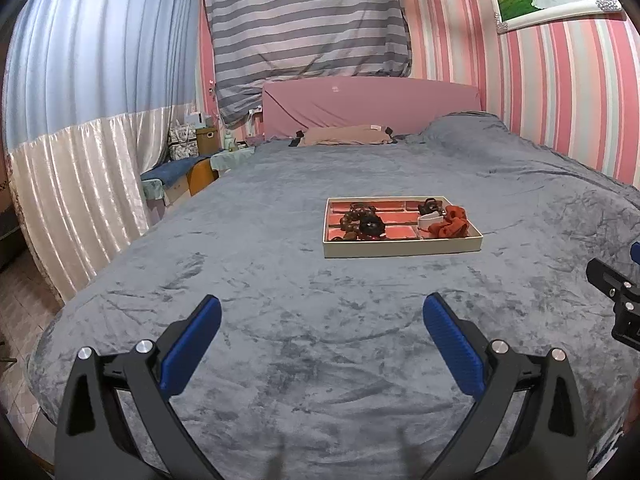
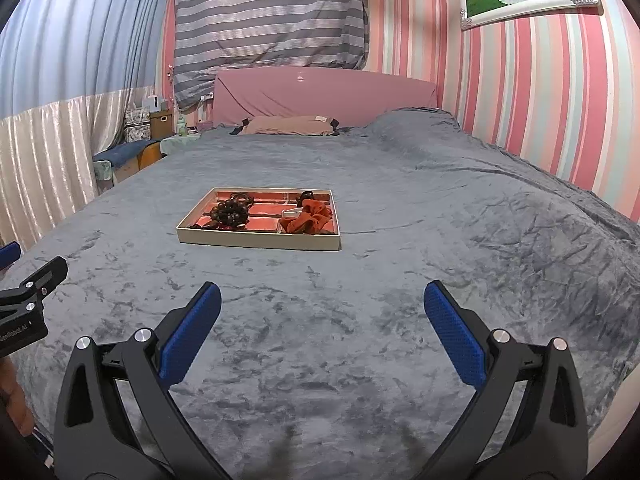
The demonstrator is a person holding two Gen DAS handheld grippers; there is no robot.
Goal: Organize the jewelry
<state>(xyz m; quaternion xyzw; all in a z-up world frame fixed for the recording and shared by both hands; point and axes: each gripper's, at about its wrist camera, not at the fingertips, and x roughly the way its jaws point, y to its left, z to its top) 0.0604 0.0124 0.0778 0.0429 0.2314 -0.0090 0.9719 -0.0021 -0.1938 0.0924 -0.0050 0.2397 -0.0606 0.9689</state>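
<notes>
A shallow cream jewelry tray (image 1: 400,249) with red compartments lies on the grey bedspread; it also shows in the right wrist view (image 2: 256,242). In it lie a dark bead bracelet (image 1: 358,220) (image 2: 228,210), an orange-red scrunchie (image 1: 454,224) (image 2: 308,220), a white band (image 1: 429,222) and a small dark piece (image 1: 428,205) (image 2: 306,196). My left gripper (image 1: 322,312) is open and empty, well short of the tray. My right gripper (image 2: 322,300) is open and empty too, also short of the tray.
The grey blanket (image 1: 280,280) covers the whole bed. A tan pillow (image 1: 344,135) and pink headboard (image 1: 368,104) are at the far end. Curtains (image 1: 80,160) and boxes (image 1: 206,140) stand left of the bed. A striped wall (image 2: 540,100) runs along the right.
</notes>
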